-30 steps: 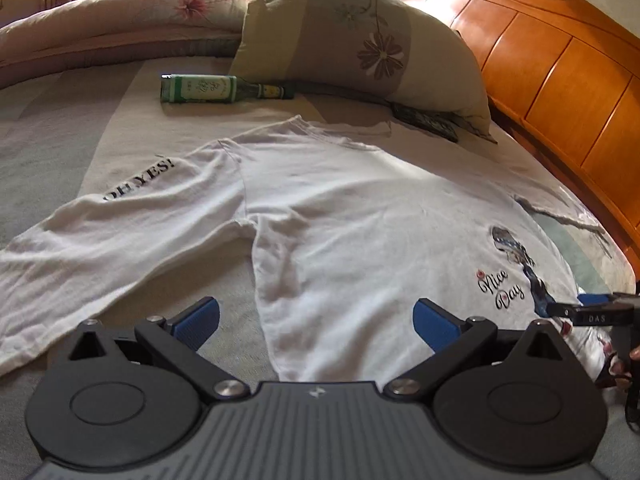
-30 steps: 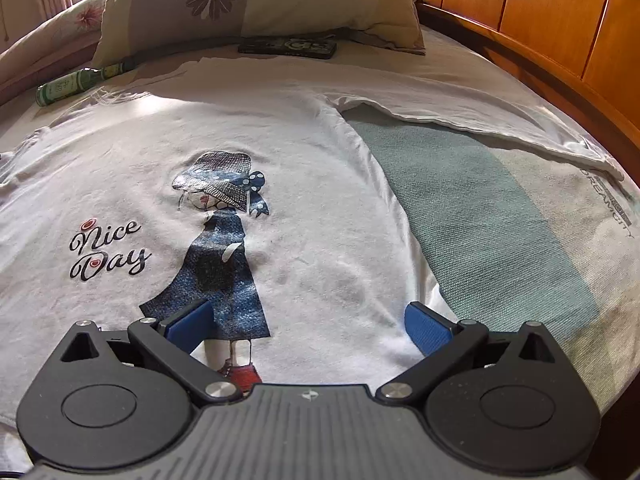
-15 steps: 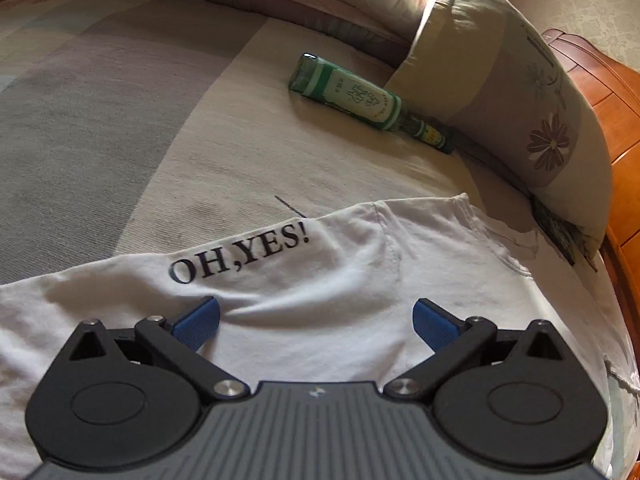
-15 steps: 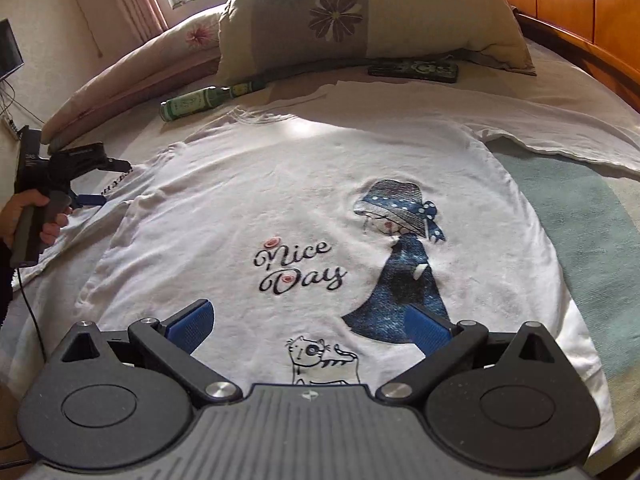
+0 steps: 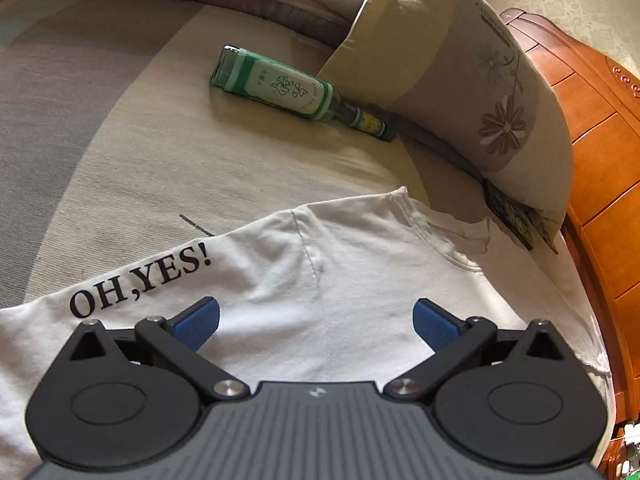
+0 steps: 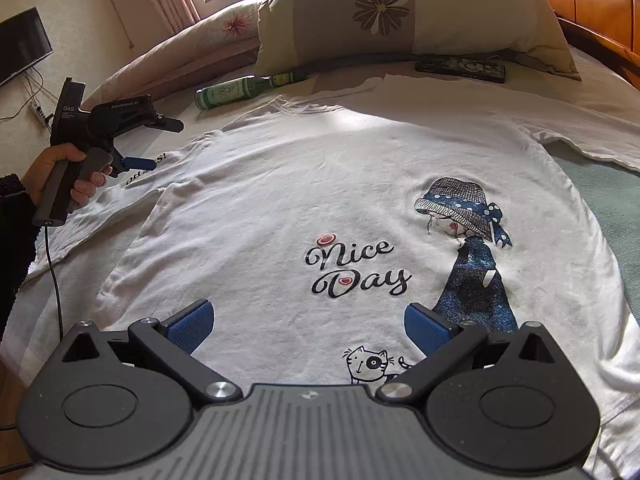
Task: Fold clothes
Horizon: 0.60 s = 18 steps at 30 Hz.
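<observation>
I had the white T-shirt lying flat, print side up, on the bed, collar toward the pillow & headboard.

Left hand-held gripper: pads apart, nothing between them, hovering over the shirt's shoulder/sleeve seam area. The "OH,YES!" sleeve print sat just left of its left pad; neckline up & to the right of it. In the right wrist view I saw that same left hand-held gripper held by a hand at the shirt's left sleeve, blue tip just above the cloth; can't tell if touching.

Right hand-held gripper: also wide apart, empty, over the lower front of the shirt near the hem. "Nice Day" lettering lay just ahead, between the pads; the girl-in-hat graphic ahead-right, its dark skirt reaching behind the right pad. Small cat print right at the gripper body.

Other sleeve stretched off to the right over a green stripe of the bedspread.

Beyond the shirt: green bottle on its side, neck toward the pillow, apart from the cloth. Dark flat item at the pillow's foot, near the collar.
</observation>
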### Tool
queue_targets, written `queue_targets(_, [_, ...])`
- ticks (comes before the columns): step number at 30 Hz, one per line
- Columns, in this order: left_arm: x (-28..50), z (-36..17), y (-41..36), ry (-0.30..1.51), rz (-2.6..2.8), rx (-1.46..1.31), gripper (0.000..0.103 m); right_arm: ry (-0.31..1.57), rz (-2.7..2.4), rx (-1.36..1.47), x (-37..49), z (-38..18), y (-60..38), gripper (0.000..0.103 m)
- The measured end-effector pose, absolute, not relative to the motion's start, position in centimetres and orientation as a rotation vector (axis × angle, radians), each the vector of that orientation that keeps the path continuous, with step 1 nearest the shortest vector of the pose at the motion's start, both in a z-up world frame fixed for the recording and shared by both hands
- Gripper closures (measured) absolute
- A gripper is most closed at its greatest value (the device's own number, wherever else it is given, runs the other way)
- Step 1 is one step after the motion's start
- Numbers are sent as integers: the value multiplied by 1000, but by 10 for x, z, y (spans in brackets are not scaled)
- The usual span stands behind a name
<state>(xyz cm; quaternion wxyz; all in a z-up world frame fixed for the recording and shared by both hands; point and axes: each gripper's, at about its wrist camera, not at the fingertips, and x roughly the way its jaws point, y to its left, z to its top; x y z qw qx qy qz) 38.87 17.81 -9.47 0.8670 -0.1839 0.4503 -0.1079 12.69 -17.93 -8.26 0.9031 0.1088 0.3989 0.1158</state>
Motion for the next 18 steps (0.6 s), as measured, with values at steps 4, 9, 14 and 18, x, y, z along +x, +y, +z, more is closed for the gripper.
queue_targets(4, [404,-105,188,856,-121,-393,1,823,228,230,125,-82,-183,0])
queue_targets(9, [411,-84,178,858,-97,-341,1,832,220,237,124,-86,-184,0])
queue_targets(14, [407,-78,153,887,-315,-385,1,855,227,227,124,-92,-180,0])
queue_targets(18, [424,-99,144,932,-238,-347,1,881,237,181,123,-97,-170,0])
